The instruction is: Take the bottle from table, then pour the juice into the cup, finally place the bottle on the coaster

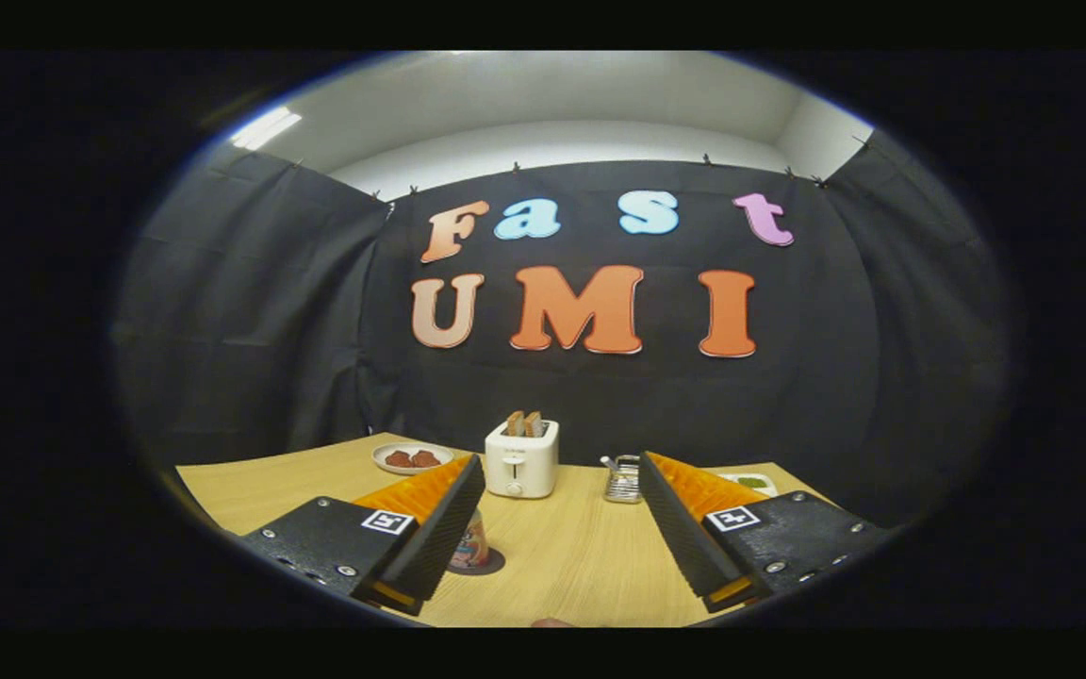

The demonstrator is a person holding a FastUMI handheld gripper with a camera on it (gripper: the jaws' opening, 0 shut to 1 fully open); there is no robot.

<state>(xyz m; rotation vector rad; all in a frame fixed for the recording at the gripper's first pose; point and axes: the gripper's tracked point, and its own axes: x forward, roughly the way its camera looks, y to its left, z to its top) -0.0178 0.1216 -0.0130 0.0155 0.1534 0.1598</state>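
Wooden bench (562, 556), pale and bare in the middle, with the gripper (560, 465) held low above its near edge and looking along it toward the booth wall. Fingers spread wide, nothing between them, no contact with any object; probably held open like this so that a round body can pass into the gap.

Just beyond the left finger and half hidden by it, a small upright thing with a coloured label (472, 545), standing on a dark round coaster (491, 566). Looks like the bottle, but cannot tell for sure, since the finger covers its top and its left side. If indeed the bottle, then already standing where the task sentence wants it at the end, upright and centred enough to rest stable on the disc. Fits a bottle set down and released; fits equally some other labelled vessel kept on the coaster.

Further back, near the wall: a white toaster (521, 462) with two slices standing in its slots, a plate (383, 462) of reddish food to its left, a small metal vessel (623, 479) just ahead of the right finger, and a white dish (752, 483) with something green behind that finger. Perhaps the metal vessel serves as the cup, but too small to judge, and no juice visible in it. All pushed to the far side, most likely to leave working room in front.
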